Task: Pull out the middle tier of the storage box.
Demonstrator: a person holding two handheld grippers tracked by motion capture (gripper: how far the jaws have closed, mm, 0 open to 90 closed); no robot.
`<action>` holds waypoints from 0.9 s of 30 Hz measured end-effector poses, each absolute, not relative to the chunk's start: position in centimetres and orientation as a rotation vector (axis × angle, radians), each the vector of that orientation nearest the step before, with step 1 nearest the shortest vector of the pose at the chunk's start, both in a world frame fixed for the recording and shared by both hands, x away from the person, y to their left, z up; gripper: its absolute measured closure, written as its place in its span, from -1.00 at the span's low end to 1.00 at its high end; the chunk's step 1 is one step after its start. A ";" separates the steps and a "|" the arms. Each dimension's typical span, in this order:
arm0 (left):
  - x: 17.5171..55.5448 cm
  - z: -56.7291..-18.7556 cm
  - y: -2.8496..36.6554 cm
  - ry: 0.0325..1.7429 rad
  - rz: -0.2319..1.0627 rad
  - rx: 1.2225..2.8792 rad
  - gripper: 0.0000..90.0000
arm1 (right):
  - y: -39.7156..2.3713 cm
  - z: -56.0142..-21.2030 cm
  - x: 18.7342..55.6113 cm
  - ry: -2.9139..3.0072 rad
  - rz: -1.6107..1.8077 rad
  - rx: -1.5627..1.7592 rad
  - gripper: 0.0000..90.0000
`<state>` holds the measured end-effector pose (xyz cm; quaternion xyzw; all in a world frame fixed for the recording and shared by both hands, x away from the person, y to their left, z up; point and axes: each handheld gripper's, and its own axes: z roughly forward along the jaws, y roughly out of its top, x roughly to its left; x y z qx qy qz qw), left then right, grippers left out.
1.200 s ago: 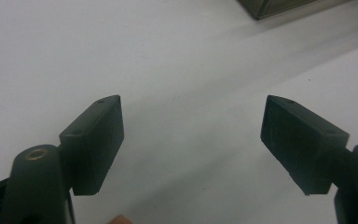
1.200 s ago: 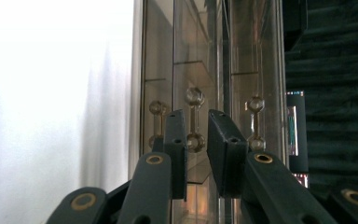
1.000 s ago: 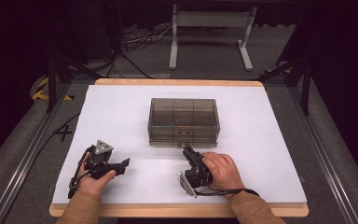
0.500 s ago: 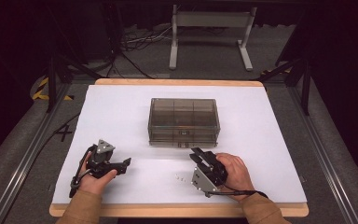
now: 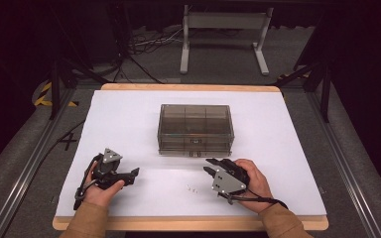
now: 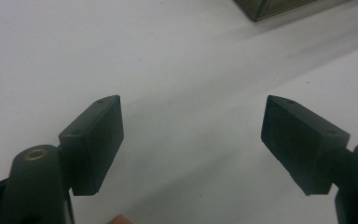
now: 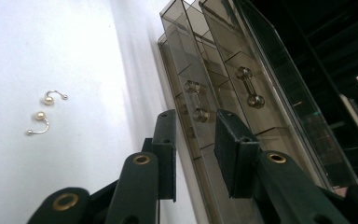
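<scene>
1. A white-topped table (image 5: 129, 114) with a wooden rim carries everything; the person's forearms come in over its near edge.
2. A smoky clear plastic drawer box (image 5: 196, 130) stands at the middle of the table, a little toward the far edge, its drawer fronts facing the person.
3. In the right gripper view the drawer box (image 7: 242, 93) runs up the frame, stacked shallow drawers with small dumbbell-shaped clear handles (image 7: 249, 88) on their fronts.
4. The right gripper (image 5: 211, 165) is held above the table just in front of the box's lower drawers, near its right front corner, tilted onto its side with the grey plate facing up.
5. Its jaws stand partly apart, having just been opening; nothing lies between them, and their tips are close to the lowest drawer front without gripping a handle.
6. Two small pearl earrings (image 5: 192, 188) lie on the bare white surface between the two grippers, nearer the near edge and just left of the right gripper. In the right gripper view the earrings (image 7: 44, 114) show as two curved wires, each with a pearl bead, lying side by side and apart from the box.
7. The left gripper (image 5: 133, 173) rests in the left hand (image 5: 99, 191) near the left near corner, pointing right toward the earrings.
8. Its jaws are spread wide over plain white surface, holding nothing; a corner of the box (image 6: 279, 7) shows far off.
</scene>
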<state>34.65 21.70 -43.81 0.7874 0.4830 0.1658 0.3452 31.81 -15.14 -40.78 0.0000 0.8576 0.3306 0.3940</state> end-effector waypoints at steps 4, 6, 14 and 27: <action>34.7 -43.8 21.7 1.252 0.435 2.046 -0.52 | -15.6 -40.3 32.0 2.219 0.882 0.060 0.58; 34.7 -43.8 21.7 1.251 0.434 2.046 -0.52 | -15.8 -40.1 32.1 2.243 0.900 0.083 0.59; 34.7 -43.8 21.7 1.250 0.434 2.046 -0.52 | -16.2 -39.4 32.6 2.352 0.937 0.173 0.66; 34.7 -43.8 21.7 1.248 0.430 2.052 -0.52 | -16.7 -38.3 33.4 2.489 1.046 0.288 0.74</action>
